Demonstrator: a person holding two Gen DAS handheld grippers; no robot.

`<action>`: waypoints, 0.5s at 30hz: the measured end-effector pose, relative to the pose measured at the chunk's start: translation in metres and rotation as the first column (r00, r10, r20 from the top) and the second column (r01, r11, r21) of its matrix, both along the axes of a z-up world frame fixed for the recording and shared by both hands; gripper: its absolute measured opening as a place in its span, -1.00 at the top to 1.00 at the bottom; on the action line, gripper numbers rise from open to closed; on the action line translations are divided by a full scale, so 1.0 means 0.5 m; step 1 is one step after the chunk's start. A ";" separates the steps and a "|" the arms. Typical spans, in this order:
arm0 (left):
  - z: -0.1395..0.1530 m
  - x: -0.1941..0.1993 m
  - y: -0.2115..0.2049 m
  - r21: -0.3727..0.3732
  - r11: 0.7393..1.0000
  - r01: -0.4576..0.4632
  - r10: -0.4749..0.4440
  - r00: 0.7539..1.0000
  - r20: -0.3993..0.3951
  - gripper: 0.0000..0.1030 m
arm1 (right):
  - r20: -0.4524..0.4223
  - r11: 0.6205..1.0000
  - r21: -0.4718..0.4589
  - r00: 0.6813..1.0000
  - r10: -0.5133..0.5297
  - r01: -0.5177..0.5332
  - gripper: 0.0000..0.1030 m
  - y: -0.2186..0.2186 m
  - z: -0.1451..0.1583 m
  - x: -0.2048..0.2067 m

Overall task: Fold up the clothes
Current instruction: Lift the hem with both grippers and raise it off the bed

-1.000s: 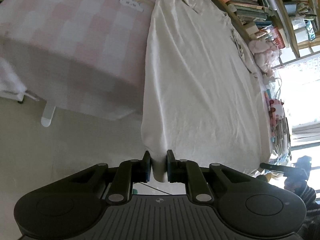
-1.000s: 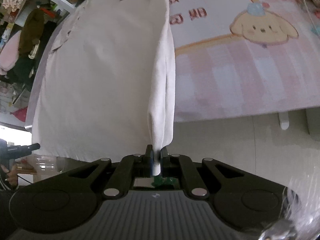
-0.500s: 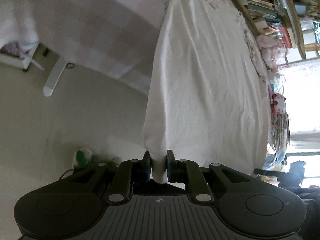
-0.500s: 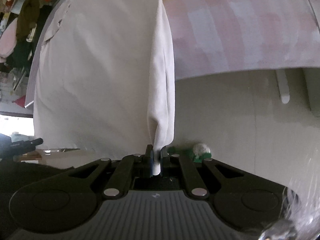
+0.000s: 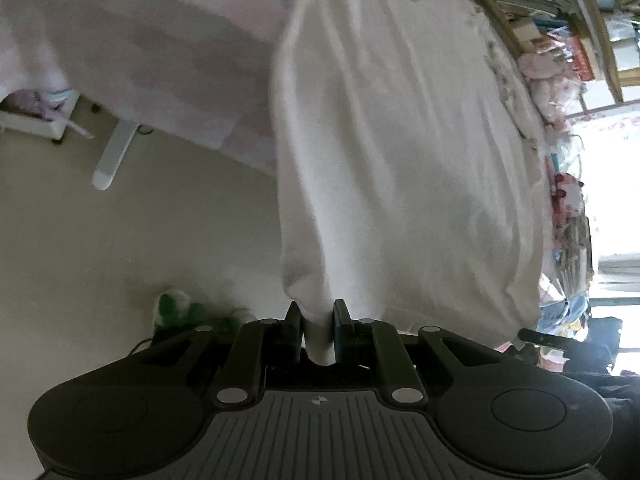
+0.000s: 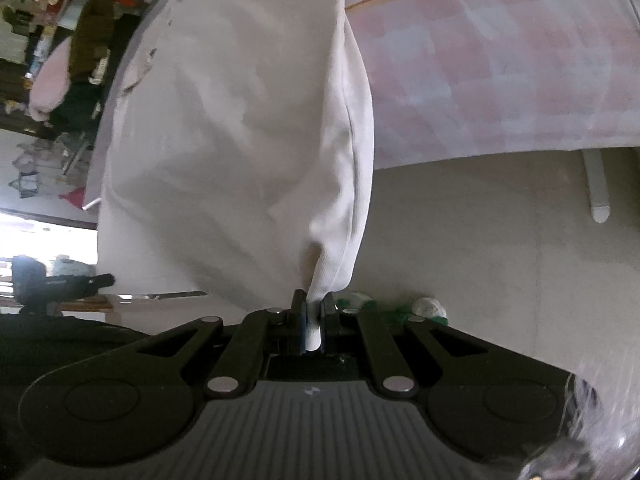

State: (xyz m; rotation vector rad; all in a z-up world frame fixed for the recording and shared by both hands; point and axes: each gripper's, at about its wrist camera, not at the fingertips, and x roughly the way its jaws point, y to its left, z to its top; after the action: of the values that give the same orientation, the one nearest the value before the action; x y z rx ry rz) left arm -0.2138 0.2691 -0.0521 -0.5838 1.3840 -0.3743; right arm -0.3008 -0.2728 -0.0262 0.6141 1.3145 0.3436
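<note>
A white collared shirt (image 5: 400,140) is stretched from the pink checked bed toward me, its near end off the bed edge. My left gripper (image 5: 317,312) is shut on one hem corner of the shirt. In the right wrist view the same shirt (image 6: 240,120) hangs in a fold, and my right gripper (image 6: 313,307) is shut on its other hem corner. The collar lies at the far end, on the bed. The other gripper shows as a dark shape at the side of each view.
The pink checked bedspread (image 6: 480,80) with a cartoon dog print covers the bed (image 5: 140,60). A white bed leg (image 5: 114,156) stands on the beige floor (image 5: 120,260). Bookshelves (image 5: 560,0) line one side. A green and white item (image 5: 172,306) lies on the floor.
Both grippers have pulled back from the bed with the hem held, so the shirt's near end now hangs past the bed edge over the floor.
</note>
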 end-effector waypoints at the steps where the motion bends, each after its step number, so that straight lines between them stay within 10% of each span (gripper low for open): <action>1: 0.009 0.002 -0.004 -0.015 1.000 0.000 0.000 1.000 0.016 0.74 | 0.013 1.000 0.017 1.000 -0.001 0.000 0.88 -0.005 0.004 0.000; 8: 0.095 0.043 -0.045 -0.167 0.984 -0.053 0.081 0.983 0.164 0.74 | 0.211 0.967 0.238 0.967 -0.146 0.094 0.88 -0.062 0.082 0.020; 15: 0.155 0.106 -0.111 -0.228 0.974 0.013 0.047 0.966 0.254 0.74 | 0.300 0.964 0.245 0.937 -0.180 0.107 0.88 -0.060 0.118 0.074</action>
State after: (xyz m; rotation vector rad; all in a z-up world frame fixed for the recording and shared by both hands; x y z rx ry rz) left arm -0.1610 0.2138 0.0255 -0.7084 1.0920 -0.5801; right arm -0.2638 -0.3028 0.0330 0.8054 0.9180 0.4552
